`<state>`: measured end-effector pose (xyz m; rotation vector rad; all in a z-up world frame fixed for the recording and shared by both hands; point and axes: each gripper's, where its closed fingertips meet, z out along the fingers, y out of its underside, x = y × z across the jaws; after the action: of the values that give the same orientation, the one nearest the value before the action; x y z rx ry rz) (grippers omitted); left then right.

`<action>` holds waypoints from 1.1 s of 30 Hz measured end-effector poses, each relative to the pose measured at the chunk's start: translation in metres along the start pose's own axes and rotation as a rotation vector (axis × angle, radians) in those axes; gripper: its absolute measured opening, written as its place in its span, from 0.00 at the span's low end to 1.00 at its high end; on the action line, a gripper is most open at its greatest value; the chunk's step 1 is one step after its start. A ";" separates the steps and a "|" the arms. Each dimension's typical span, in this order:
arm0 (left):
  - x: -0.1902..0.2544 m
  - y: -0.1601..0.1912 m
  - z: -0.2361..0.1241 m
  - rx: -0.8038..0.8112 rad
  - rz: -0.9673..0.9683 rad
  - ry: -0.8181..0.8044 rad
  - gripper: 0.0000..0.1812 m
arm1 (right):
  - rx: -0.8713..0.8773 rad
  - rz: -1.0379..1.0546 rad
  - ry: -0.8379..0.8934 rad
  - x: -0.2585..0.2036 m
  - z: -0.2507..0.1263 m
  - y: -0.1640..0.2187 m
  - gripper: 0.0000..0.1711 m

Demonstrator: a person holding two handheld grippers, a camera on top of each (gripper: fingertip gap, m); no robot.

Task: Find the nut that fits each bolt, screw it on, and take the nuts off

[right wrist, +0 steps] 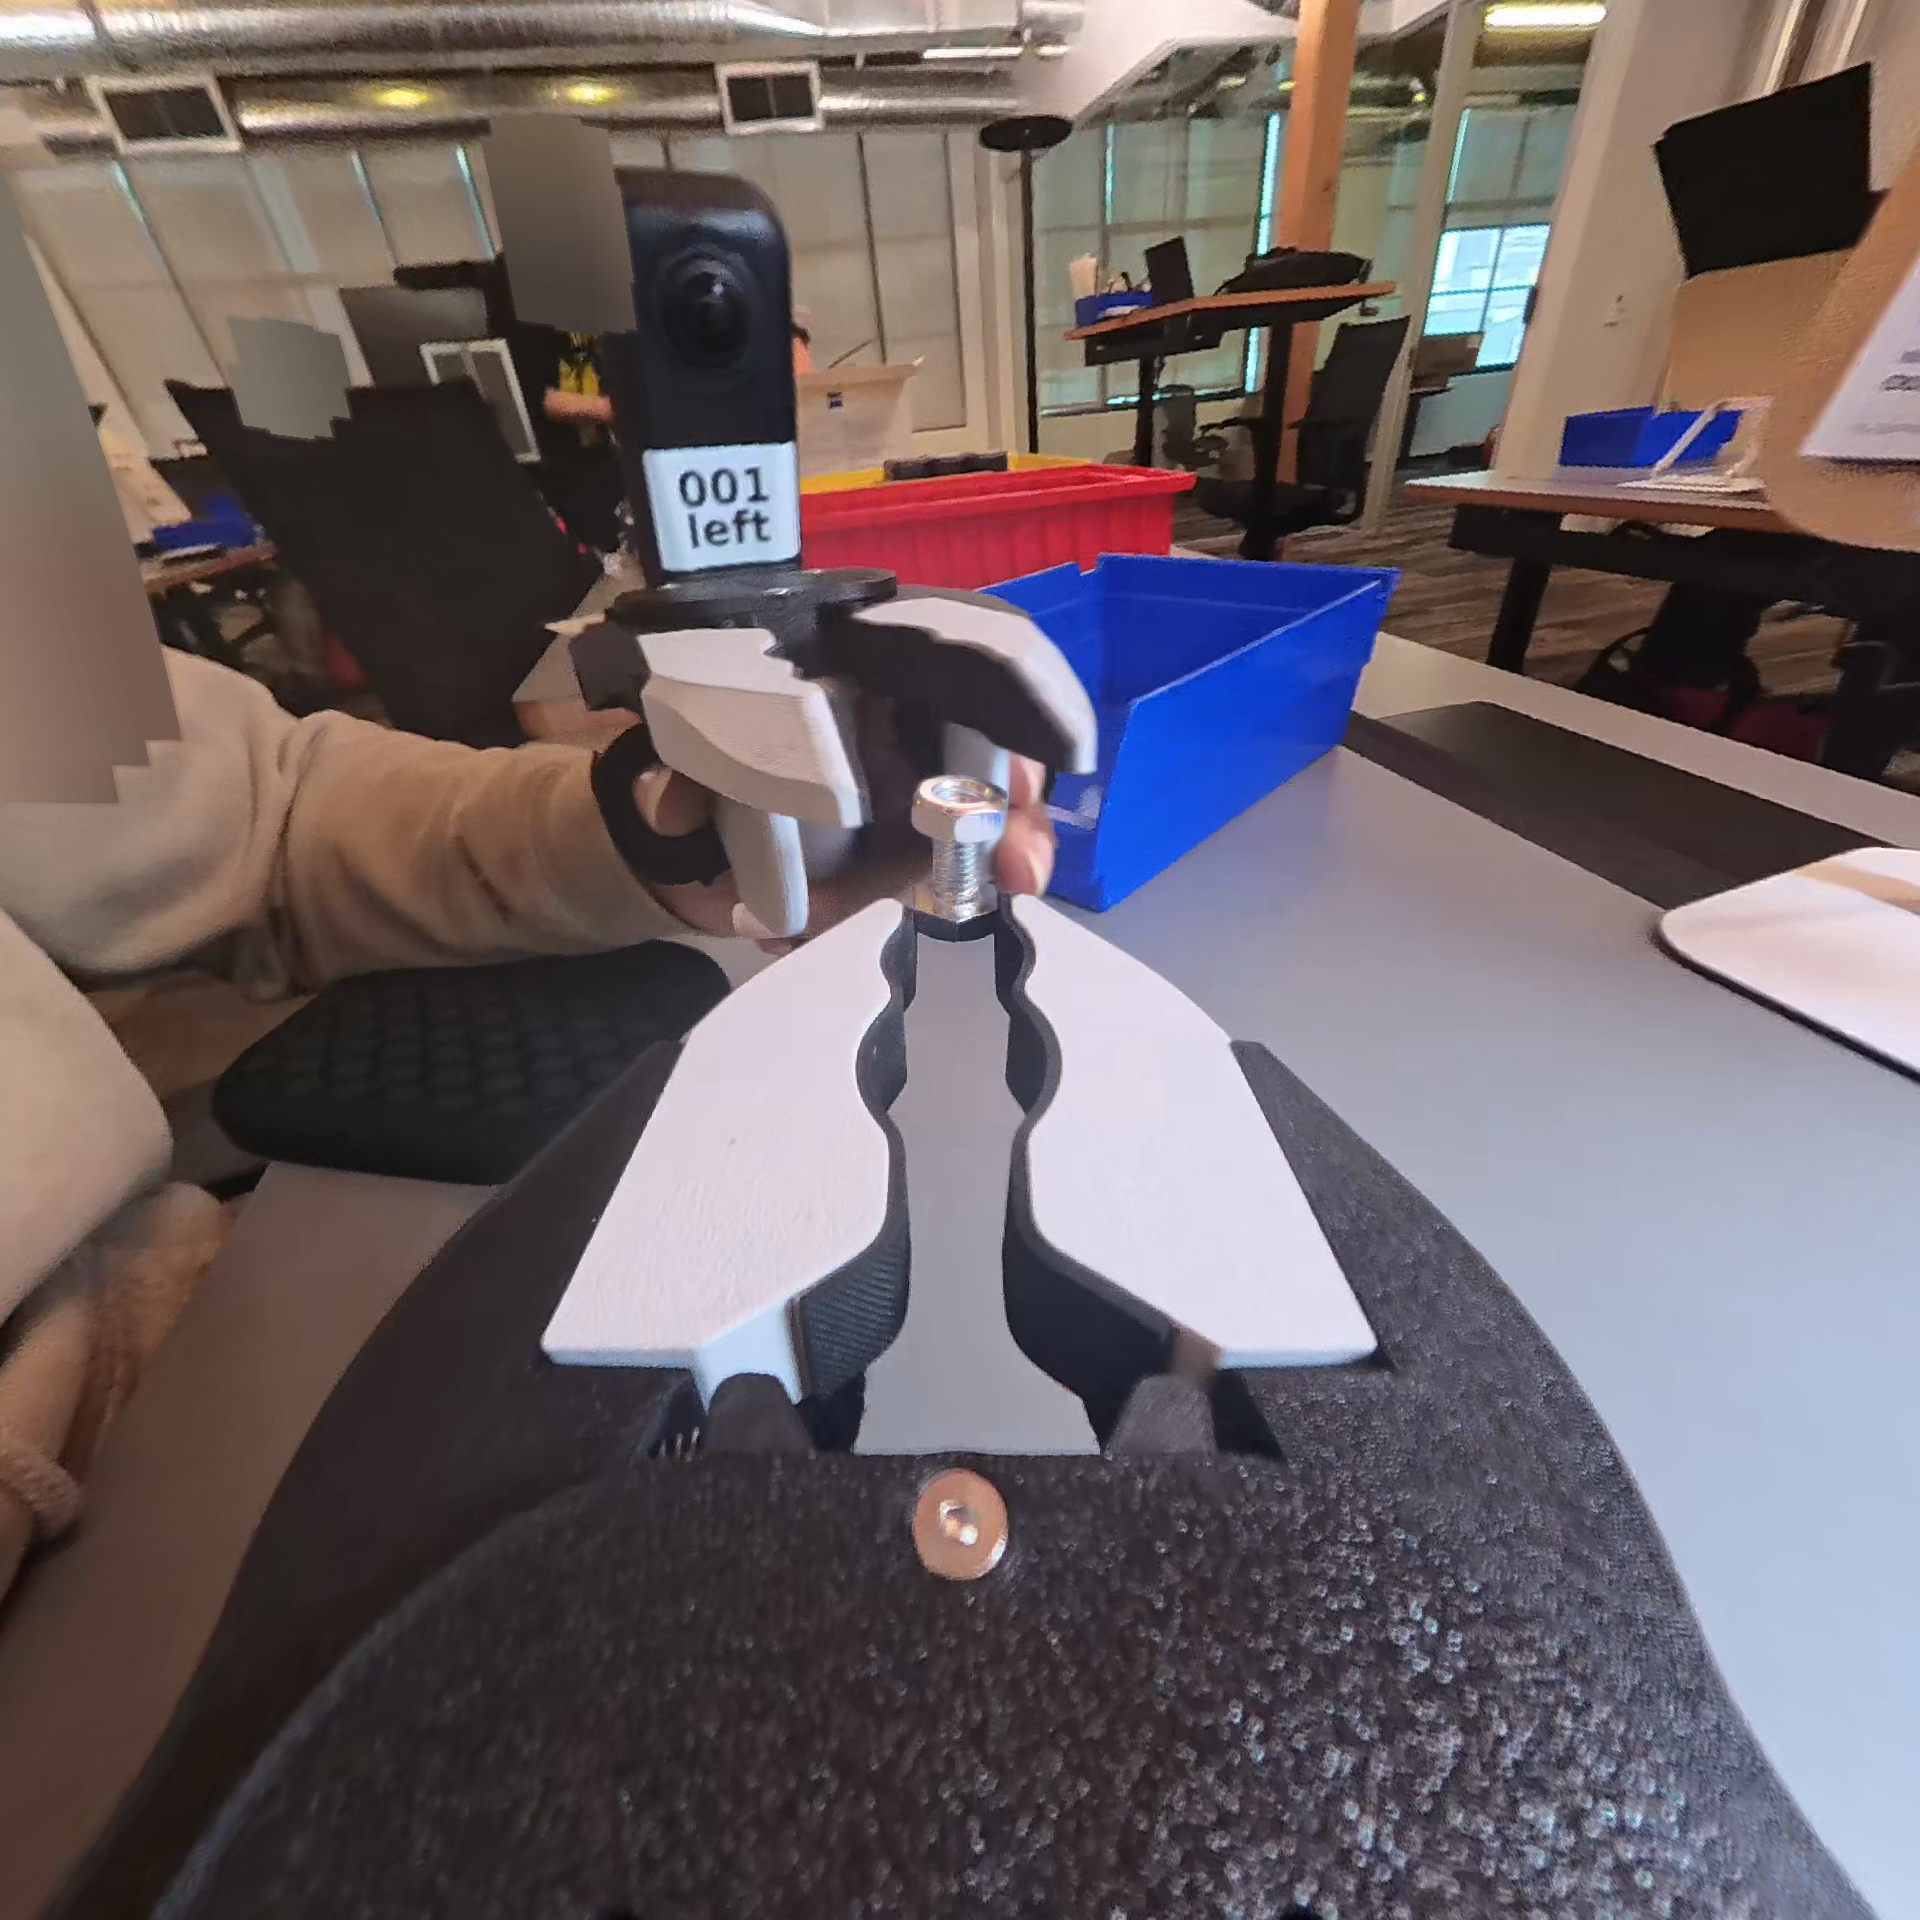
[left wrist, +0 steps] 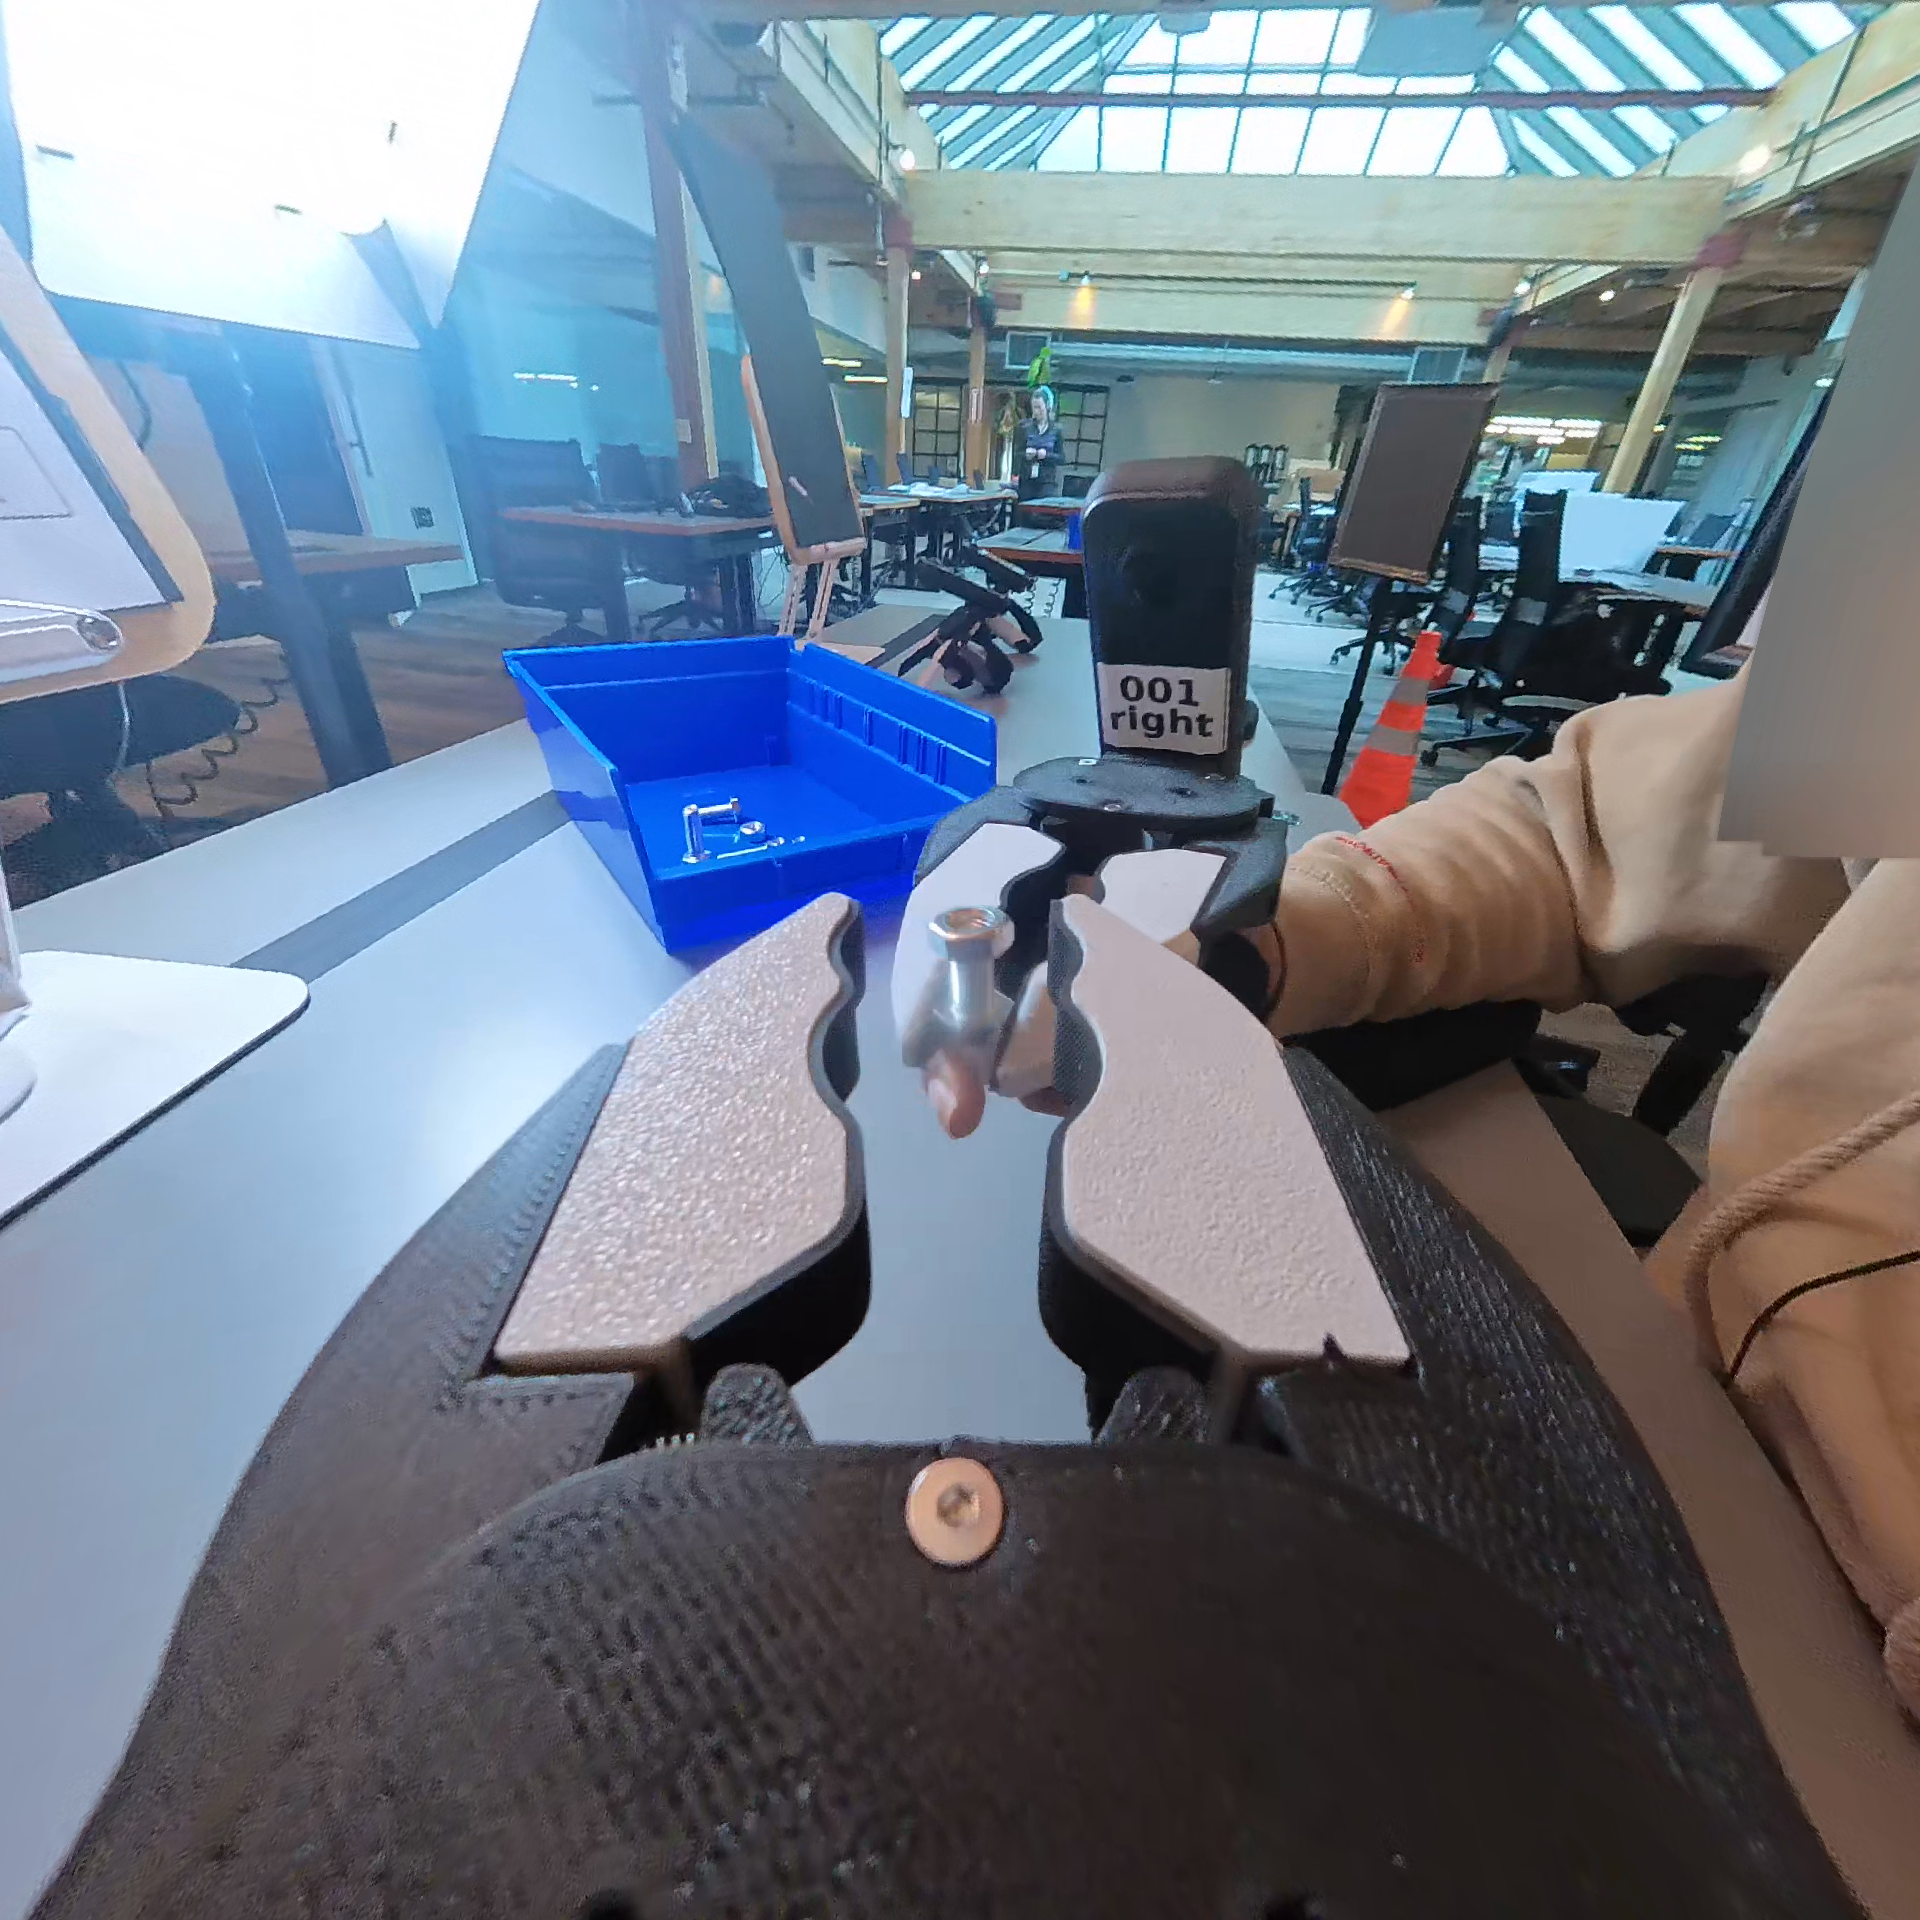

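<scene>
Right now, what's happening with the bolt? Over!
Right hand-held gripper shut on bolt, nut on top. Left hand-held gripper open, empty. Nothing blocking.

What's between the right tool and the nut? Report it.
The bolt's bare threads, rising from the right tool to the nut; the right wrist view shows it.

A blue bin (left wrist: 894, 727) stands on the grey desk (left wrist: 312, 1143) toward its far edge. A flat white base (left wrist: 135, 1049) rests near the left edge. Beyond the far edge stand an orange traffic cone (left wrist: 1397, 727), a red crate (right wrist: 997, 525), office chairs (left wrist: 1538, 592) and other tables.
</scene>
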<state>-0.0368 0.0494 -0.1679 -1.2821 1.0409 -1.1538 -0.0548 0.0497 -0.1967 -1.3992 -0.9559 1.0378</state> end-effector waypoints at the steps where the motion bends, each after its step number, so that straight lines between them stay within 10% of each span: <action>1: 0.002 0.002 0.001 -0.012 0.002 0.011 0.19 | -0.007 -0.008 -0.003 -0.002 0.001 0.001 0.08; 5: 0.011 -0.002 -0.005 -0.014 0.010 0.082 0.02 | 0.018 0.034 0.054 0.014 -0.006 -0.004 0.08; 14: 0.003 0.005 0.001 -0.034 0.016 0.015 0.17 | -0.030 -0.001 0.000 0.000 0.001 0.004 0.08; 18: 0.011 0.001 -0.004 -0.030 0.004 0.090 0.03 | -0.006 0.035 0.066 0.017 -0.006 -0.001 0.08; 33: 0.002 0.009 0.001 -0.054 0.002 0.030 0.11 | -0.039 0.001 0.007 0.002 -0.001 0.004 0.08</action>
<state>-0.0350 0.0471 -0.1771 -1.3087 1.1018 -1.1536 -0.0533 0.0512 -0.2011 -1.4351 -0.9750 1.0191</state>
